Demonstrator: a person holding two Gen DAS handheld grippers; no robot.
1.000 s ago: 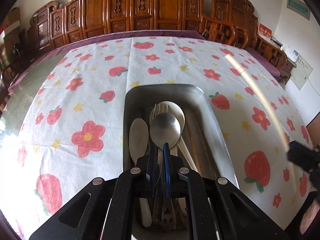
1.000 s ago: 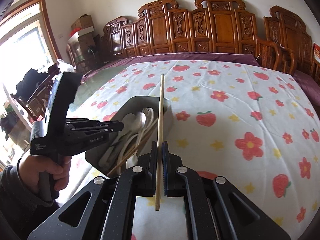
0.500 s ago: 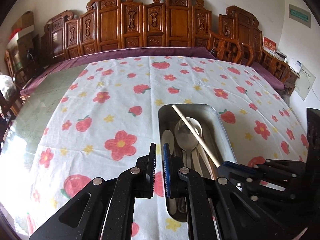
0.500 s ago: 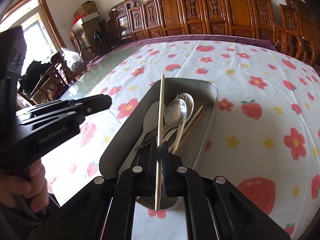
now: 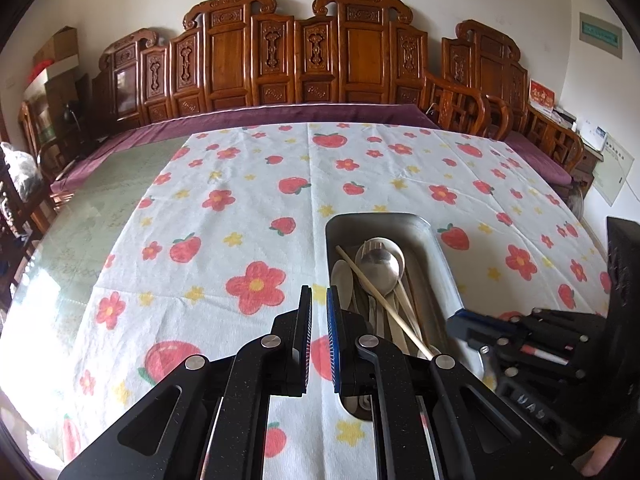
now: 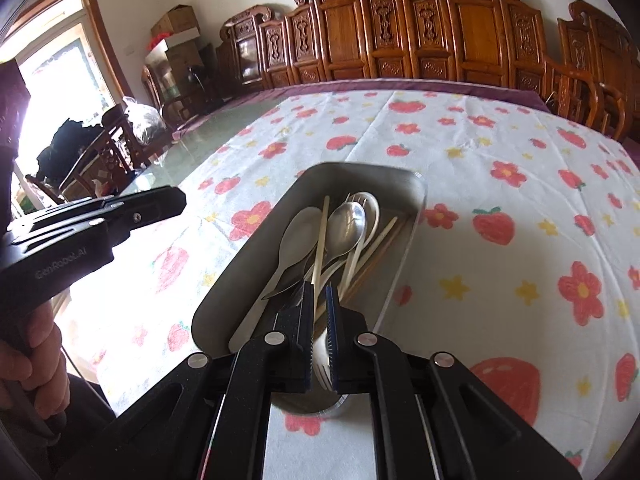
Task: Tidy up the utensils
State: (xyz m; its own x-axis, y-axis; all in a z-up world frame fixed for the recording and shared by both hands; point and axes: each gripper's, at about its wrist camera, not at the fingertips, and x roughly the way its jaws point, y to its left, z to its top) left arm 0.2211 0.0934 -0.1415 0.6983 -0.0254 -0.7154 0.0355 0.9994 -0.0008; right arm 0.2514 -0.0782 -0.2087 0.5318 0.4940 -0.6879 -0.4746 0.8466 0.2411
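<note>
A metal tray [image 5: 376, 217] [image 6: 244, 260] sits on the strawberry tablecloth and holds a metal spoon [image 5: 380, 265] [image 6: 347, 227], a white spoon [image 6: 298, 236], a fork and other chopsticks. One pale chopstick [image 5: 380, 293] [image 6: 322, 236] lies slanted across them. My right gripper [image 6: 319, 289] [image 5: 456, 320] hovers over the tray's near end, nearly shut. In the left wrist view the chopstick runs clear of its pads. My left gripper [image 5: 319, 293] [image 6: 176, 200] is shut and empty above the cloth, left of the tray.
Carved wooden chairs [image 5: 300, 52] line the table's far side. The cloth [image 5: 248, 184] leaves bare glass tabletop [image 5: 80, 208] on the left. A hand [image 6: 36, 380] holds the left gripper's handle at the near left edge.
The left gripper let go of the metal spoon in the tray, then rose and moved left. The right gripper brought the chopstick over the tray, and it now lies among the utensils.
</note>
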